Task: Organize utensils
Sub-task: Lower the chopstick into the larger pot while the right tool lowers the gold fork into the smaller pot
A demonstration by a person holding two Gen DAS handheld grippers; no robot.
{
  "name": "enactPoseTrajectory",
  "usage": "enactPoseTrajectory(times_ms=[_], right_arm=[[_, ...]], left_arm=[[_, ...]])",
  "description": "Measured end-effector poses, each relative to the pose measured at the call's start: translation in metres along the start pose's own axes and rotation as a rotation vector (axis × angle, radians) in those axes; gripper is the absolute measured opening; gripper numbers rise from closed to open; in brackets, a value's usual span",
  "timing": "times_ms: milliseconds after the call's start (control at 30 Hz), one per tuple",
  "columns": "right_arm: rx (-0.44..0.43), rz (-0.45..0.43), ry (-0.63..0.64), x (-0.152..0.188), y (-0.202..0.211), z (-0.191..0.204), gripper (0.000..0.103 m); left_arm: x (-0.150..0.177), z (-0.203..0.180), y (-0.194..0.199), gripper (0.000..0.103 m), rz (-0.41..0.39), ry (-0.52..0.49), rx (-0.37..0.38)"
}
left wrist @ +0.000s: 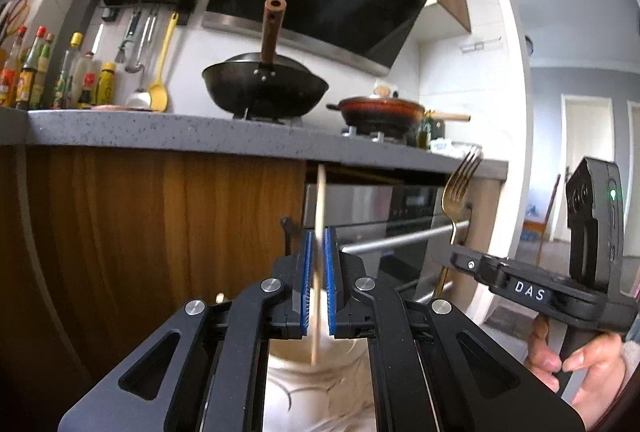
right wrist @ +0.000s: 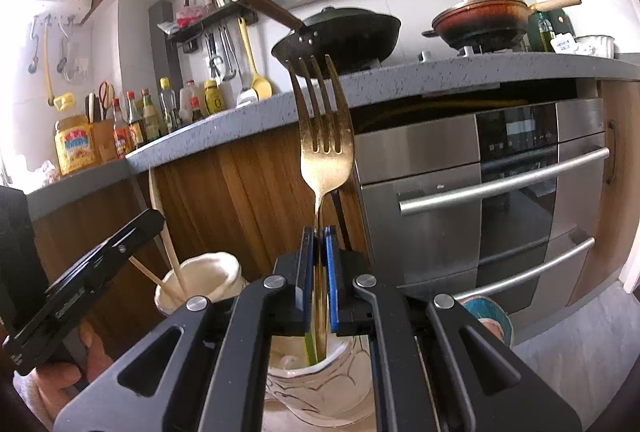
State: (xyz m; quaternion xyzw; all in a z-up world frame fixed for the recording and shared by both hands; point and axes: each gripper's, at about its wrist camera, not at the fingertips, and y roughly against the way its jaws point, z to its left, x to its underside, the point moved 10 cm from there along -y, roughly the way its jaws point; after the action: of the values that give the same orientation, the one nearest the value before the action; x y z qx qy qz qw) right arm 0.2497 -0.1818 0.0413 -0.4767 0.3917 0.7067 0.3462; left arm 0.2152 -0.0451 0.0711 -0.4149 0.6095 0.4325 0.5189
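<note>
Right up close on my left claw, the blue pads are pinched tight on a thin pale wooden utensil, spoon or chopstick I can't say from this edge-on angle. It stands upright, its lower end dipping toward the cream ceramic holder directly below. Same deal on the right claw: pads clamped on the handle of a gold metal fork, tines up, handle tip already inside the mouth of a white crackle-pattern ceramic cup. Off to the left in the right-hand view sits the other cream holder with a pale stick leaning in it.

So I reckon we're mid-drop: both pieces over their pots. Next I'd ease each one lower, keep it clear of the rim, then let go.

Further back: grey speckled countertop, black wok.
</note>
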Motion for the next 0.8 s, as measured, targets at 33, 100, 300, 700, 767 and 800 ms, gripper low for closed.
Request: enactPoseTrajectory(times_ms=[33, 100, 300, 700, 767, 800], right_arm=[[0.002, 0.009, -0.001, 0.002, -0.002, 0.0, 0.006], [0.005, 0.036, -0.006, 0.007, -0.007, 0.0, 0.006], [0.021, 0.097, -0.005, 0.021, -0.02, -0.003, 0.006], [0.049, 0.119, -0.009, 0.028, -0.027, -0.011, 0.007], [0.058, 0.119, -0.016, 0.027, -0.027, -0.013, 0.007], [0.059, 0.117, -0.021, 0.027, -0.027, -0.014, 0.008]], left_arm=[[0.003, -0.001, -0.001, 0.006, 0.014, -0.007, -0.001], [0.008, -0.002, -0.004, 0.01, 0.032, -0.02, -0.013], [0.013, -0.002, -0.003, 0.022, 0.04, -0.025, -0.014], [0.01, -0.001, 0.001, 0.048, 0.026, -0.001, -0.004], [0.009, -0.001, 0.003, 0.048, 0.023, -0.005, -0.009], [0.008, 0.0, 0.003, 0.048, 0.02, -0.007, -0.013]])
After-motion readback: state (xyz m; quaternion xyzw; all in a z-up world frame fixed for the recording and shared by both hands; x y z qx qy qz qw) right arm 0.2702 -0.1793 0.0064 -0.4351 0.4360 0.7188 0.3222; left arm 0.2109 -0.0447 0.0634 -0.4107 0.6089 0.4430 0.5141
